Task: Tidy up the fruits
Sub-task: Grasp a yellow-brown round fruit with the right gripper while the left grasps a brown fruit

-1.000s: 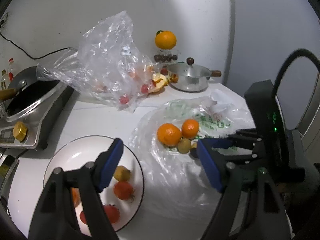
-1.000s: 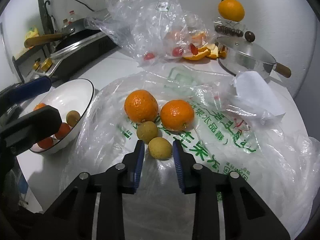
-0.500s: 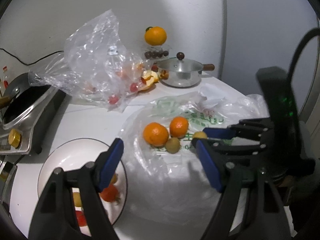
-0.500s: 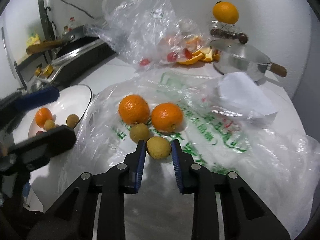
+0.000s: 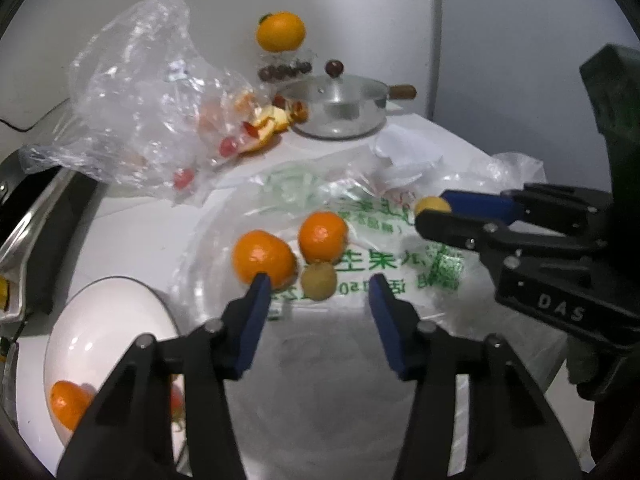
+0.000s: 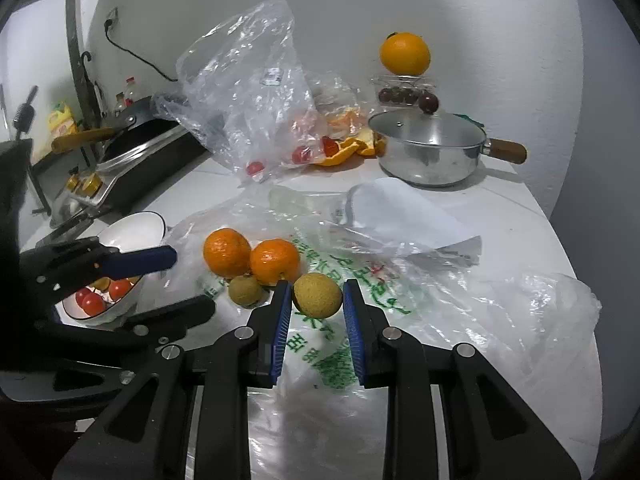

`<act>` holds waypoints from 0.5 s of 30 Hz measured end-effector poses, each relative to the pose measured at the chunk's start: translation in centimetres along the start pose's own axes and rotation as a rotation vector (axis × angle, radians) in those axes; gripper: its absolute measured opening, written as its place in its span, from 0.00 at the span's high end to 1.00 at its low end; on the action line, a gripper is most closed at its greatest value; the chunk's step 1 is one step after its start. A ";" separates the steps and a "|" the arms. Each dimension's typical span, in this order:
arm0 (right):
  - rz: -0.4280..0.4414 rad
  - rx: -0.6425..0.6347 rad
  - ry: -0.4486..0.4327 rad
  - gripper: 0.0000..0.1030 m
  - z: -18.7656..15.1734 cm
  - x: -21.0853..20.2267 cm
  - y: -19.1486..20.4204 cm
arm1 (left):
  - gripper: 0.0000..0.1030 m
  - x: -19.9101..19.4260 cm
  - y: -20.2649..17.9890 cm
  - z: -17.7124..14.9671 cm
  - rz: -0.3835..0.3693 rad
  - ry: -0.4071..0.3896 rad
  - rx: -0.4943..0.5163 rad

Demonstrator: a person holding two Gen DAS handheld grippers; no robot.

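Clamping a small round yellow-brown fruit [image 6: 318, 295] between its blue ribbed pads, the right gripper [image 6: 316, 300] holds it just above the printed plastic bag [image 6: 400, 280]. The left gripper [image 5: 316, 300] holds nothing; its jaws have just been closing and stand apart over the bag, the tips just short of the fruit lying there.

Three fruits lie loose on that bag, touching in a cluster: two glossy, dimpled mandarins [image 6: 227, 251] [image 6: 276, 261] and one small dull greenish-brown round fruit [image 6: 245, 289] in front of them. The bag is thin, crinkled, clear film with green lettering, spread flat on a white counter [image 6: 516, 216].

A white ceramic bowl [image 6: 136, 228] with a dark rim stands to the left, beside the bag; it holds one mandarin [image 5: 68, 402], at least three smooth red cherry tomatoes [image 6: 93, 303] and other small fruit partly hidden.

At the back, a second clear bag [image 6: 240, 92] stands puffed up, with a few red tomatoes inside and orange peel [image 6: 348, 148] beside it. One lidded steel pot [image 6: 430, 152] with a wooden handle sits to the right. One large orange [image 6: 405, 54] perches on a clear container of dark round fruit [image 6: 400, 94].
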State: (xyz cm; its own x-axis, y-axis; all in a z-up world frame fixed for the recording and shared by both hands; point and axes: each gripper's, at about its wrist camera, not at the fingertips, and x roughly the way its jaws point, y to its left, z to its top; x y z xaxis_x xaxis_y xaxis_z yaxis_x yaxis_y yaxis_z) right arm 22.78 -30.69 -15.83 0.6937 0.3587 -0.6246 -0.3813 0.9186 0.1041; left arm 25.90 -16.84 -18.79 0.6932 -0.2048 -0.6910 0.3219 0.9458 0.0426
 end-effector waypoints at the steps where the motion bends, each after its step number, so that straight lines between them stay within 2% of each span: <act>1: 0.001 0.003 -0.001 0.73 0.0 0.0 -0.2 | 0.56 0.4 -0.1 0.1 0.000 0.010 0.002; 4: 0.009 0.008 -0.005 0.73 -0.1 0.1 -0.6 | 0.60 1.4 -0.5 0.2 -0.003 0.034 0.007; 11: 0.029 0.001 -0.015 0.73 0.0 0.3 -1.0 | 0.60 3.2 -0.6 0.4 0.021 0.076 0.006; 15: 0.044 -0.005 -0.015 0.73 0.0 0.5 -1.0 | 0.60 4.3 -0.4 0.5 0.002 0.100 -0.014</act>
State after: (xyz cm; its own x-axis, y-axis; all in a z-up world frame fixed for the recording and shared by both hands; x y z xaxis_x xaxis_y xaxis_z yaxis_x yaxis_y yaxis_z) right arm 23.52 -31.43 -16.20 0.6853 0.4009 -0.6080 -0.4142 0.9012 0.1273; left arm 29.06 -18.19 -21.40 0.6255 -0.1774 -0.7598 0.3109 0.9498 0.0341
